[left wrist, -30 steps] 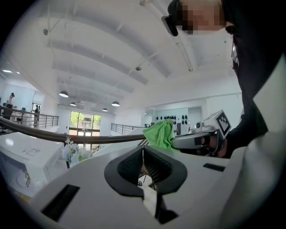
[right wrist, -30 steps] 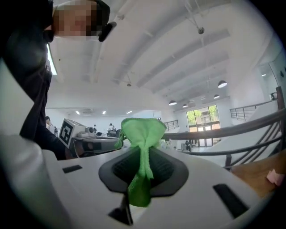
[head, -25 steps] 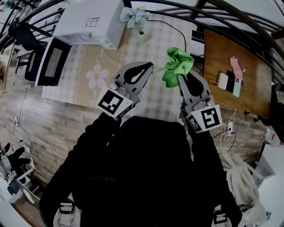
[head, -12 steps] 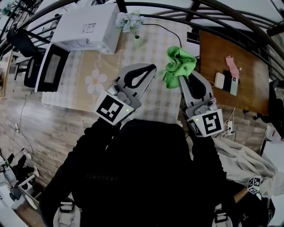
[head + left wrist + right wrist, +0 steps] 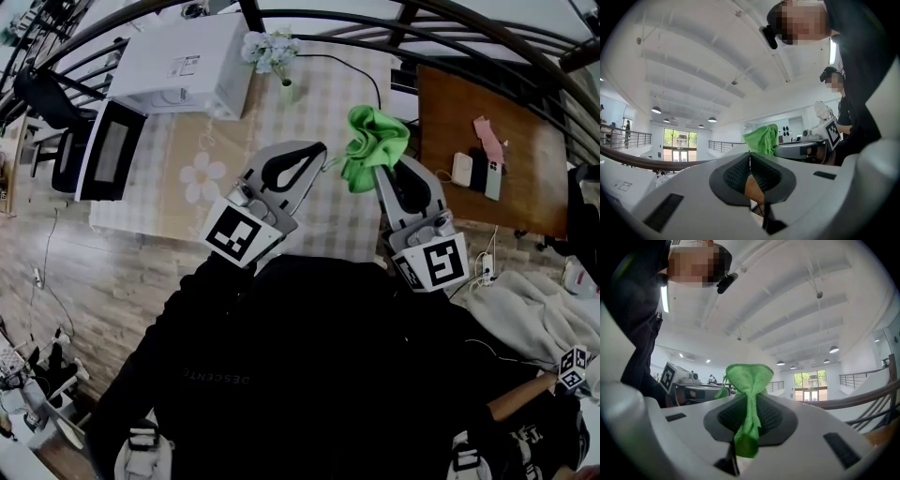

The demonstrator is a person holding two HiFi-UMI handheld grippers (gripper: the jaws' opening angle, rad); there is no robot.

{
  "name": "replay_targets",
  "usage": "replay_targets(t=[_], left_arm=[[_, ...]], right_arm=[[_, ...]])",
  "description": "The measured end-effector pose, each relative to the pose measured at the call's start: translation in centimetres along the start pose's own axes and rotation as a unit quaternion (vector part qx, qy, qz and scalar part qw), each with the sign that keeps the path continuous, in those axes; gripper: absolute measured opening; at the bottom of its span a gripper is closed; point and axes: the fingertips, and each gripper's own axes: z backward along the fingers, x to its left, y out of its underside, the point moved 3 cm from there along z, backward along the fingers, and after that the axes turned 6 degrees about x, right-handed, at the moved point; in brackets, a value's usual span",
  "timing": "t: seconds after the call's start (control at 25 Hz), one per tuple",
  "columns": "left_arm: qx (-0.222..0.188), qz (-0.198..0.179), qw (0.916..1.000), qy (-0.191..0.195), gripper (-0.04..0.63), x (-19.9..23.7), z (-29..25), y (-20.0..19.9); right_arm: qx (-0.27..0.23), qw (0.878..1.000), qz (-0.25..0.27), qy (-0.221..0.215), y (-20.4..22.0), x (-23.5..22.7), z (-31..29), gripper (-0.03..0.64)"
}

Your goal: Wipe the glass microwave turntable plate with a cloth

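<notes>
Below you a table (image 5: 328, 103) under a pale checked cover carries a white microwave (image 5: 183, 61) at its far left corner, its door (image 5: 111, 150) swung open over the table's left edge; a small vase of flowers (image 5: 281, 58) stands just right of the microwave; a wooden side table (image 5: 450, 112) sits to the right with a few small devices (image 5: 478, 173) on it.

You hold both grippers up in front of your chest, over the near edge of the table, tips pointing away from you and side by side.

Your right gripper (image 5: 377, 171) has its jaws closed on the green cloth (image 5: 375, 141); in the right gripper view the cloth (image 5: 747, 376) is pinched between the two dark ribbed pads (image 5: 771, 416), a bunched head standing up above the tips and a short tail hanging down on your side of the grip.

Your left gripper (image 5: 322, 152) has its jaws pressed together with nothing between them; in the left gripper view the pads (image 5: 733, 176) meet along one thin line. The cloth (image 5: 761, 139) shows there just beyond and right of those tips, close beside them; whether a fold touches them, you cannot tell from these views.
</notes>
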Motion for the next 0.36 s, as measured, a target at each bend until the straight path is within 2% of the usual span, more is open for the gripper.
replay_targets(t=[0.36], left_arm=[[-0.002,0.006,1.0,0.0,0.021,-0.11,0.41,0.27]], right_arm=[[0.001,1.0,0.0,-0.002,0.11,0.86,-0.16,0.067]])
